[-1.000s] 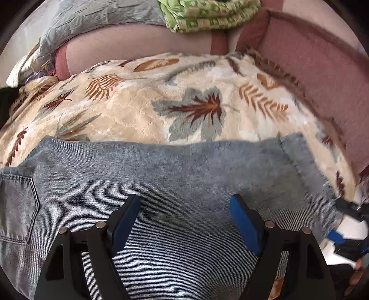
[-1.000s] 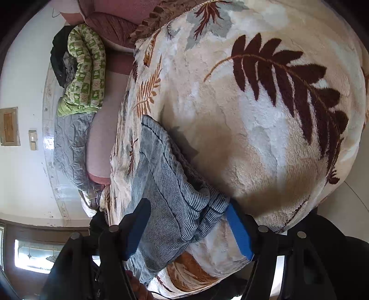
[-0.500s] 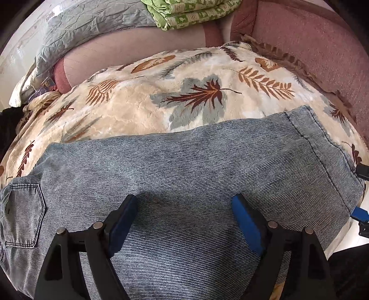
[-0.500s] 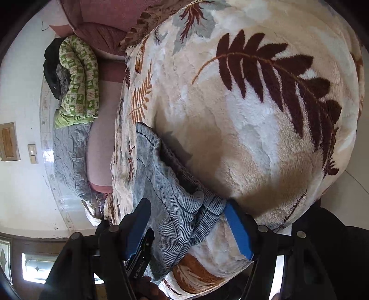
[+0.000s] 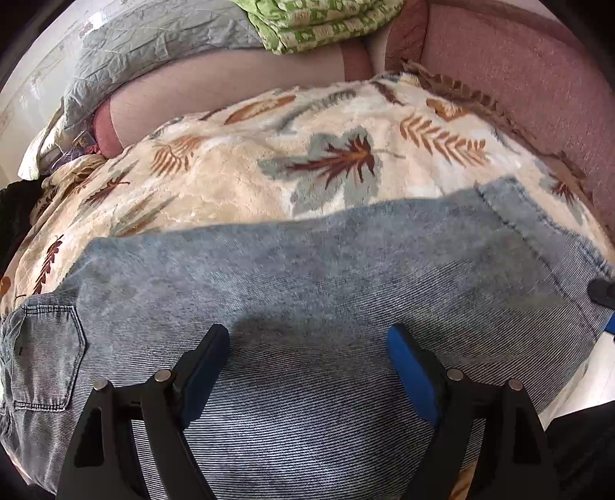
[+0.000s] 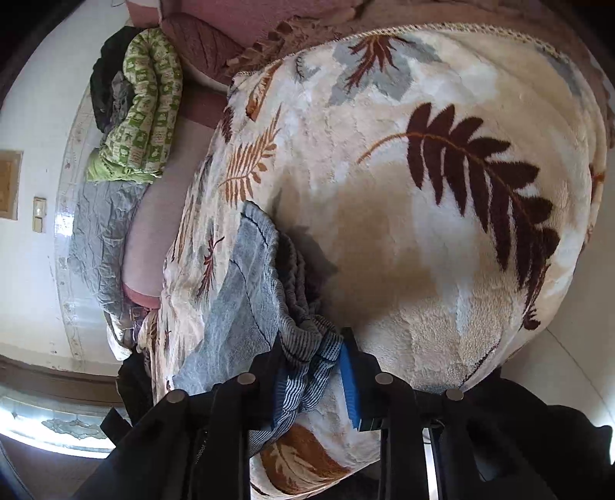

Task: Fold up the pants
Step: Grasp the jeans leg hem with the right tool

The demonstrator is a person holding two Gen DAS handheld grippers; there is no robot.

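Blue-padded fingers (image 5: 207,369) of the left gripper (image 5: 307,369) stand spread wide apart, with nothing between them; they hang over the pale grey-blue striped denim pants (image 5: 326,292), though I cannot tell whether their tips touch the cloth. Over on the right gripper (image 6: 311,369), the two fingers are drawn in close and pinch a bunched corner of the same pants (image 6: 246,307) at the leg's hem end, the blue pad (image 6: 350,388) of one finger pressed against the gathered fabric and the other finger mostly hidden behind it.

Those pants lie spread across the near side of a cream plush blanket with brown, orange and grey leaf prints (image 5: 238,184), stretched sideways in the left wrist view. A stitched back pocket (image 5: 46,365) shows at the far left of that view, and the hemmed leg end (image 5: 511,215) runs off to the right, where a bit of the right gripper's black frame peeks in at the edge. In the right wrist view the hem end is lifted slightly, throwing a shadow on the blanket (image 6: 423,269) beside it.

Behind the blanket sits a dusty-pink upholstered sofa back (image 5: 519,84). On it rest a folded green-and-white patterned quilt (image 5: 323,23) and, just beside that, a crumpled grey quilted cover (image 5: 153,46). A white wall with a small beige switch plate (image 6: 39,220) shows in the right wrist view.
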